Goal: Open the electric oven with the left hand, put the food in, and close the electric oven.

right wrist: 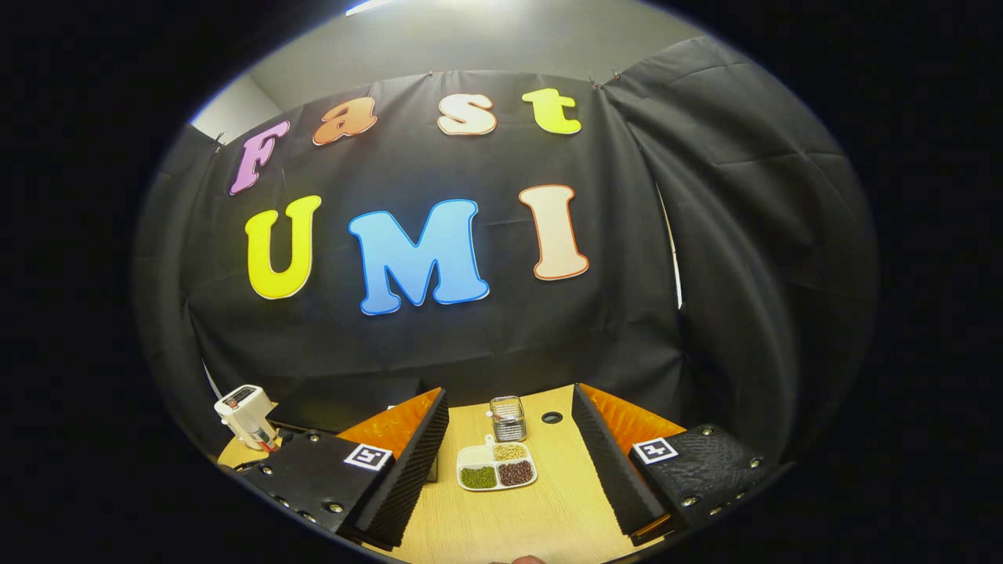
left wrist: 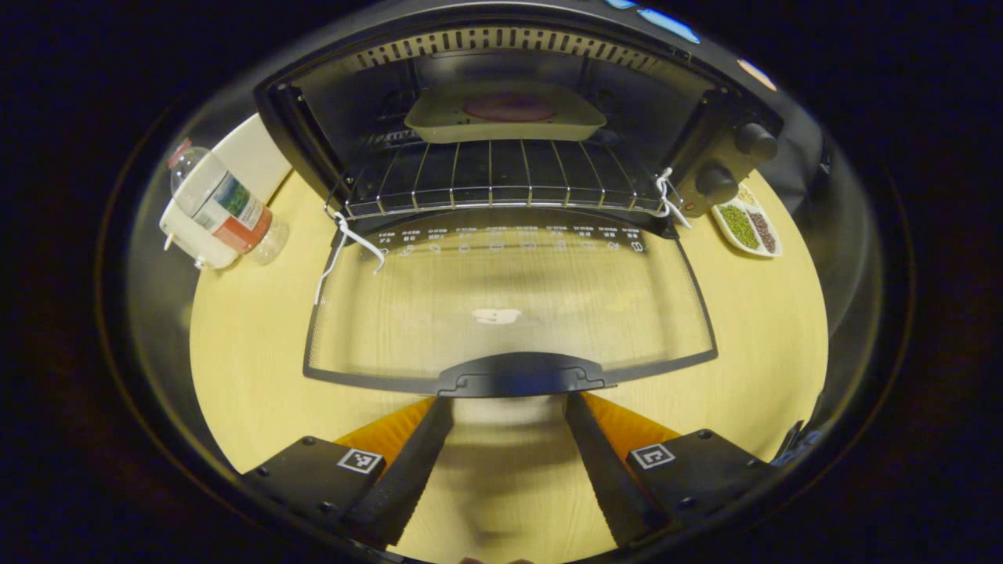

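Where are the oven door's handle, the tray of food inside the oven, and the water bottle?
Oven door handle (left wrist: 521, 374), left gripper view: middle of the dark grip on the door's near edge.
Food tray (left wrist: 439, 121), left gripper view: its pale left rim, on the rack.
Water bottle (left wrist: 223, 205), left gripper view: its labelled body.

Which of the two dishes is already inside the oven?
The plain tray with the round food sits on the oven rack; the divided bean dish stays outside on the table.

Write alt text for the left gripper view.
An electric oven stands open on a wooden table, its glass door folded down flat and a tray of food on the wire rack inside. The left gripper is open just short of the door handle. A plastic bottle lies at left.
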The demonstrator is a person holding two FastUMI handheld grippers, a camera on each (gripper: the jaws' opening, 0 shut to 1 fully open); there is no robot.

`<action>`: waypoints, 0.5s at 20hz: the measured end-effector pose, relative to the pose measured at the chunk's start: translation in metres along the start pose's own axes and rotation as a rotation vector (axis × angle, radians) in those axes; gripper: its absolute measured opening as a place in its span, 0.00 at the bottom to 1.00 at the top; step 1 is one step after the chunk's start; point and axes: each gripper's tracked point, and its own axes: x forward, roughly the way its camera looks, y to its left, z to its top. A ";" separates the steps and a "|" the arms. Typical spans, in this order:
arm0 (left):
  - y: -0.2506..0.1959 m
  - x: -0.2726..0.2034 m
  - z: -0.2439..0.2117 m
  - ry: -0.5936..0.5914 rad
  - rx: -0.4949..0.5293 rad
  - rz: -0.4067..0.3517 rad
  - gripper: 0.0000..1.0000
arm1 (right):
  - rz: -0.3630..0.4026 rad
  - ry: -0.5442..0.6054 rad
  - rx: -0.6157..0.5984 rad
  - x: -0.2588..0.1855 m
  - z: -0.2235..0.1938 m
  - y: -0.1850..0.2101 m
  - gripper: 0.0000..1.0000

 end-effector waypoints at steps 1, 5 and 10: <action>0.000 0.000 -0.001 0.002 0.002 0.001 1.00 | 0.002 0.002 -0.001 0.000 0.000 0.001 0.96; 0.000 -0.009 0.001 -0.017 -0.003 -0.006 0.99 | 0.010 0.009 -0.001 -0.001 -0.002 0.006 0.96; -0.002 -0.036 0.006 -0.083 -0.012 -0.020 0.99 | 0.036 0.008 0.013 -0.001 -0.002 0.017 0.96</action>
